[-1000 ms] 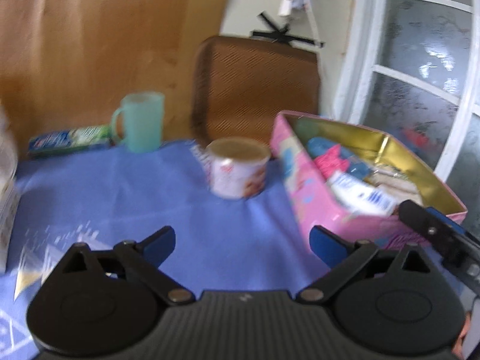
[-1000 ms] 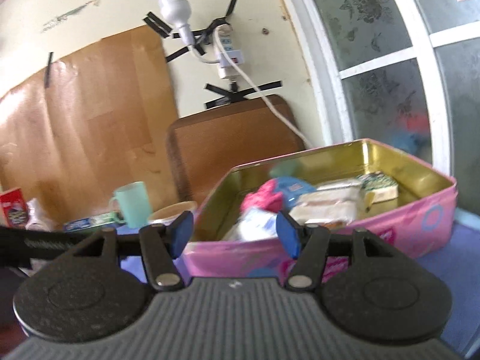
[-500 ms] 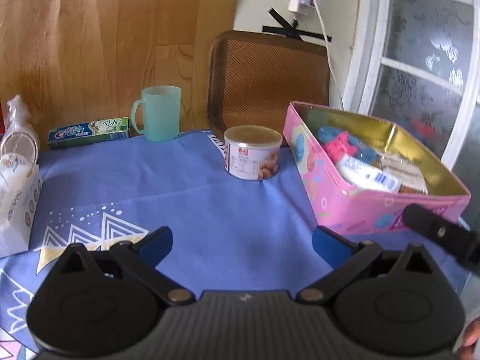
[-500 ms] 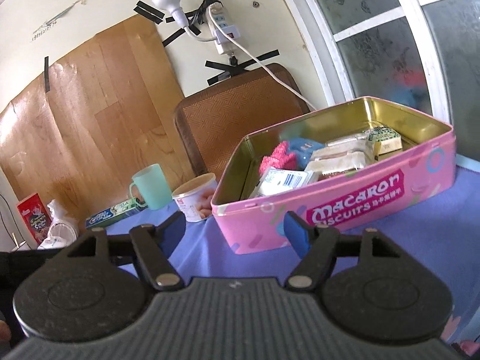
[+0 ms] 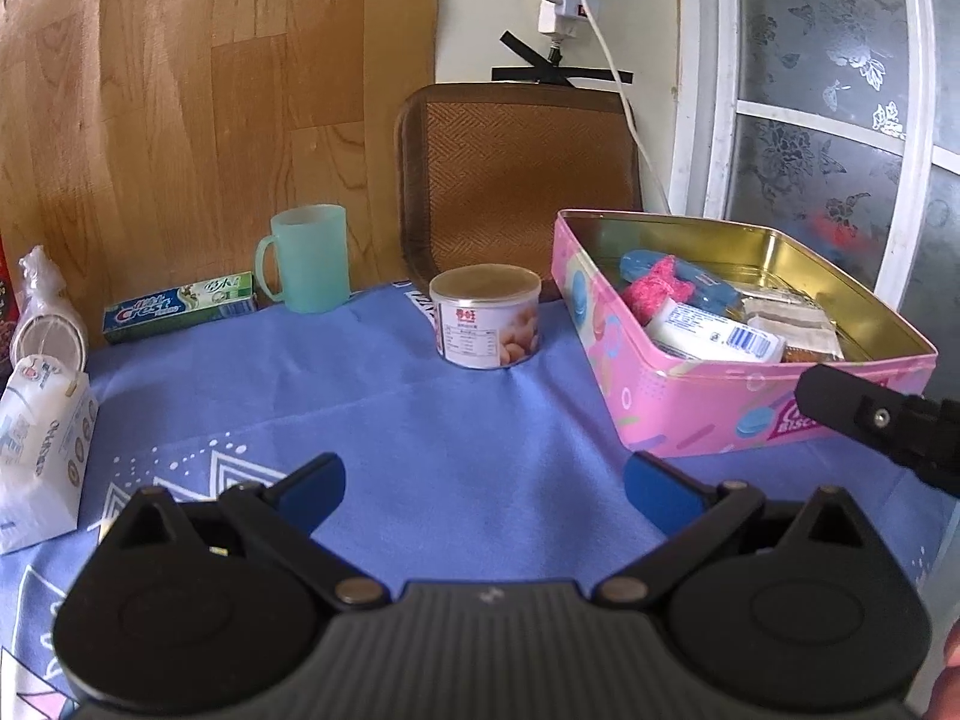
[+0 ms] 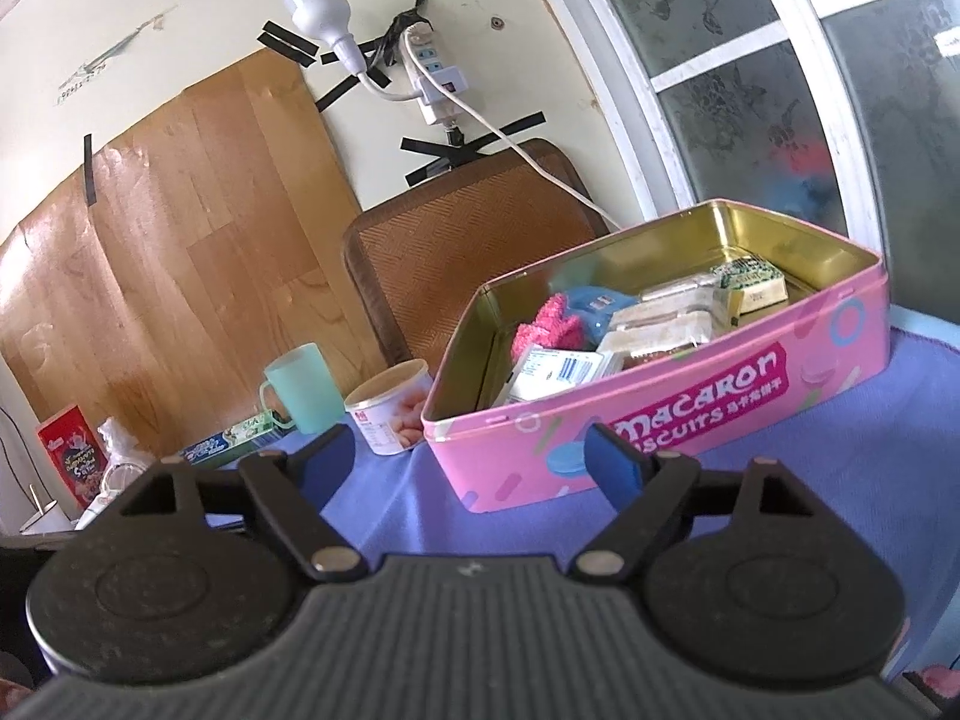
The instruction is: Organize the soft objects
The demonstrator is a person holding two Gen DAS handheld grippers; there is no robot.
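Left gripper (image 5: 483,489): jaws spread wide, nothing between them, hovering over the blue tablecloth (image 5: 420,420). Right gripper (image 6: 465,459): jaws just been opening, now wide apart and empty — aimed at the near wall of the pink tin (image 6: 720,396). Tin stands open on the cloth, right of the round can (image 5: 486,315). Inside the tin: pink fuzzy item (image 6: 546,327), blue item (image 5: 678,279), white packet (image 5: 714,336) and other wrapped packs, lying together. Tissue pack (image 5: 39,450) at far left, well apart from the tin.
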